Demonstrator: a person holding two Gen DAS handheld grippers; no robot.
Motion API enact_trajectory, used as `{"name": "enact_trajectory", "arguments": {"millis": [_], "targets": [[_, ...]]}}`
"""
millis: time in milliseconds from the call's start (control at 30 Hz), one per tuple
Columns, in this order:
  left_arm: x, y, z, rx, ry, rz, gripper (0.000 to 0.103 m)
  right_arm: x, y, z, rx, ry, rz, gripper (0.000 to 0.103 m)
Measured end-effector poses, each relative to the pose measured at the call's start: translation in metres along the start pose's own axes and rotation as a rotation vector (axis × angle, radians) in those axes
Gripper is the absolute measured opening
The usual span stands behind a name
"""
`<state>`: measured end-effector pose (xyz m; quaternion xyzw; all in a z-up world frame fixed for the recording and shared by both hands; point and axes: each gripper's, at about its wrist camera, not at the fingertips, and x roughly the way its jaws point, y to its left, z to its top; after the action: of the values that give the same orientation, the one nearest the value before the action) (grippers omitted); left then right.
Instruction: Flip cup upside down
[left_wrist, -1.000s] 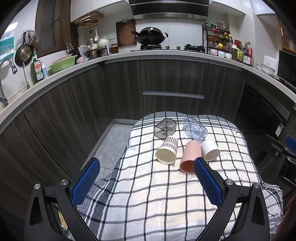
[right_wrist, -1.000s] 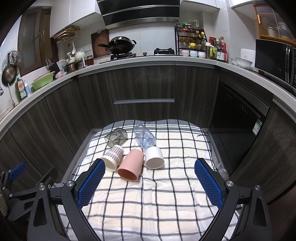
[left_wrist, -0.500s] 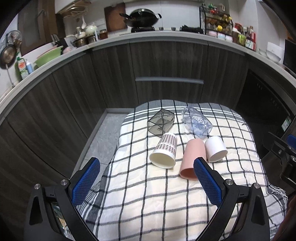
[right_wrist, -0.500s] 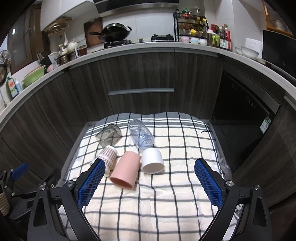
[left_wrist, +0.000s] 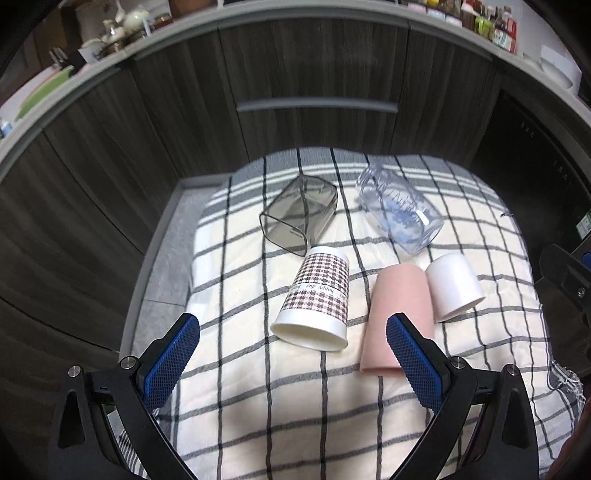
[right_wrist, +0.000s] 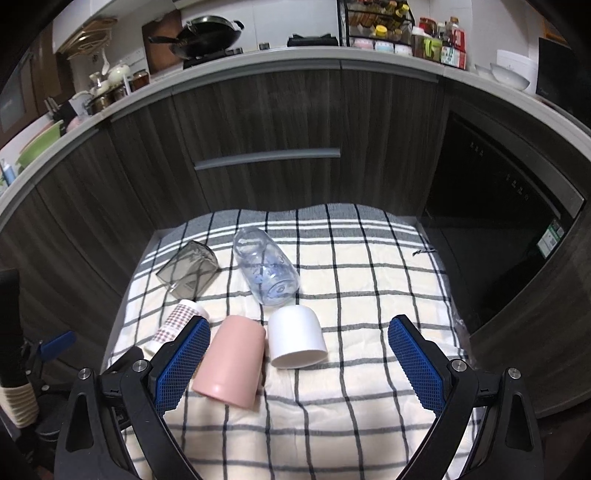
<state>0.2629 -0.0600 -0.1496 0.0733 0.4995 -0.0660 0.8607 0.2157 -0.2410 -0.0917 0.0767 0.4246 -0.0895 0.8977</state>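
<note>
Several cups lie on their sides on a checked cloth. A houndstooth paper cup lies just beyond my open left gripper, mouth toward me. A pink cup and a white cup lie to its right. A smoky square cup and a clear glass lie farther back. In the right wrist view my open right gripper is above the pink cup and white cup; the houndstooth cup is partly hidden by its left finger.
The cloth covers a low table in front of dark curved kitchen cabinets. The floor drops away on the left. A dishwasher front is on the right. Part of the other gripper shows at the right edge.
Both grippers have moved forward and down toward the cups, which now look larger and closer. The cups have not moved. Both jaws stay open.
</note>
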Motion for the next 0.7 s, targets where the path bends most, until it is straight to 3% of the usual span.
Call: {"name": "enact_trajectory", "arguments": {"millis": [433, 700], "targets": [[0.078, -0.004, 0.013, 0.055, 0.156, -0.017, 0.102, 0.060, 0.006, 0.001, 0.023, 0.090, 0.009, 0.097], [0.108, -0.007, 0.012, 0.064, 0.220, -0.036, 0.091, 0.085, 0.003, -0.006, 0.043, 0.148, 0.012, 0.097]]}}
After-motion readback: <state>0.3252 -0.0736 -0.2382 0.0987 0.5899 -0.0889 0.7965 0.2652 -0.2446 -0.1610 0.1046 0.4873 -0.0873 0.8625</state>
